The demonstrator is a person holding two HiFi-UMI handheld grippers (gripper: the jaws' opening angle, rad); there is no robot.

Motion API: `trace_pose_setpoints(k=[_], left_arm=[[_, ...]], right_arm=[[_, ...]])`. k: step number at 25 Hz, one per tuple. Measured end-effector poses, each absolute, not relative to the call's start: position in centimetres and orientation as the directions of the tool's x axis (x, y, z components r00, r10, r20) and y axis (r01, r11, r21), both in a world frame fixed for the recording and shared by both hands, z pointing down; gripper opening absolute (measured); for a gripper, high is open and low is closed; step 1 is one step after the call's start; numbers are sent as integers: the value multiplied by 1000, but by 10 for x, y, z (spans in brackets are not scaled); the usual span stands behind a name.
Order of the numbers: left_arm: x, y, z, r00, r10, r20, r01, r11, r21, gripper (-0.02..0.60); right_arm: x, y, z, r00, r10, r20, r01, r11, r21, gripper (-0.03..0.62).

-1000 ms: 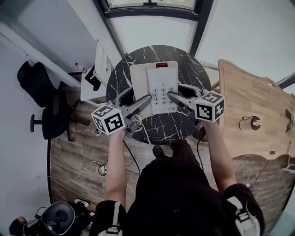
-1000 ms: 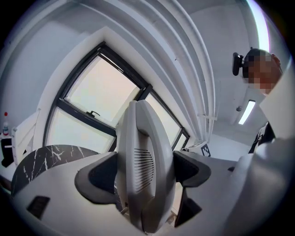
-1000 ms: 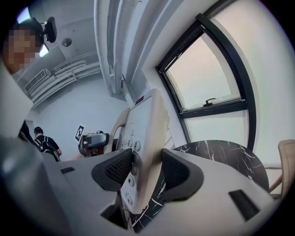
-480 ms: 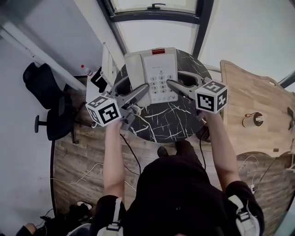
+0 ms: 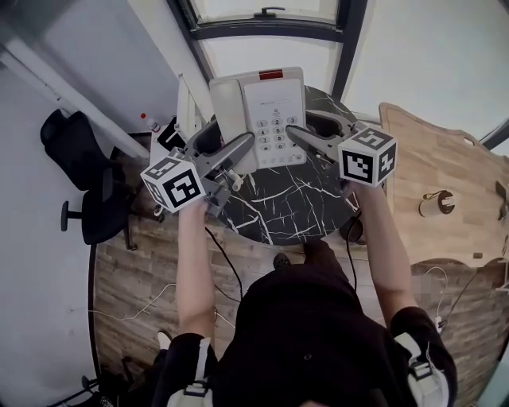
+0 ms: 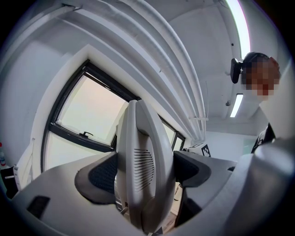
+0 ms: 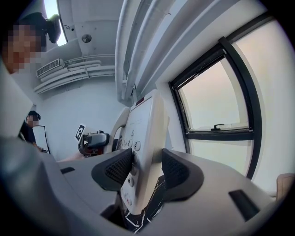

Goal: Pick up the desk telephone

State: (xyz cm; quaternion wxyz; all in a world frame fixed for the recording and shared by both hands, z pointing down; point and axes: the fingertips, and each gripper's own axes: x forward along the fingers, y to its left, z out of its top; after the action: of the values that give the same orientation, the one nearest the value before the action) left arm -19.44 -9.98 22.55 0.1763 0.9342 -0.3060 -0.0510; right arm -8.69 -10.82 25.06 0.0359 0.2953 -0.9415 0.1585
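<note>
The white desk telephone (image 5: 258, 115) with a grey keypad and a red strip at its top hangs in the air above the round black marble table (image 5: 278, 203). My left gripper (image 5: 236, 151) is shut on its handset side; the handset (image 6: 145, 161) fills the space between the pads in the left gripper view. My right gripper (image 5: 298, 137) is shut on the keypad edge of the telephone (image 7: 140, 147), one pad on the buttons and one on the underside. Both grippers point roughly level, away from the person.
A white board (image 5: 184, 107) stands at the table's left edge. A black office chair (image 5: 83, 183) is on the floor at the left, a wooden desk (image 5: 433, 183) with a tape roll (image 5: 436, 203) at the right. Dark-framed windows (image 5: 270, 20) lie beyond the table.
Both grippers have risen with the telephone between them; it has come up off the marble table and sits higher in the head view than before.
</note>
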Motion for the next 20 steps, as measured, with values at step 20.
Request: trace_pose_setpoints(k=[20], left_arm=[[-182,-97,219,811,-585,7,-553,-764,333,391]], right_arm=[[-75,-106,245,-818,-558,136,-574,778,-256,219]])
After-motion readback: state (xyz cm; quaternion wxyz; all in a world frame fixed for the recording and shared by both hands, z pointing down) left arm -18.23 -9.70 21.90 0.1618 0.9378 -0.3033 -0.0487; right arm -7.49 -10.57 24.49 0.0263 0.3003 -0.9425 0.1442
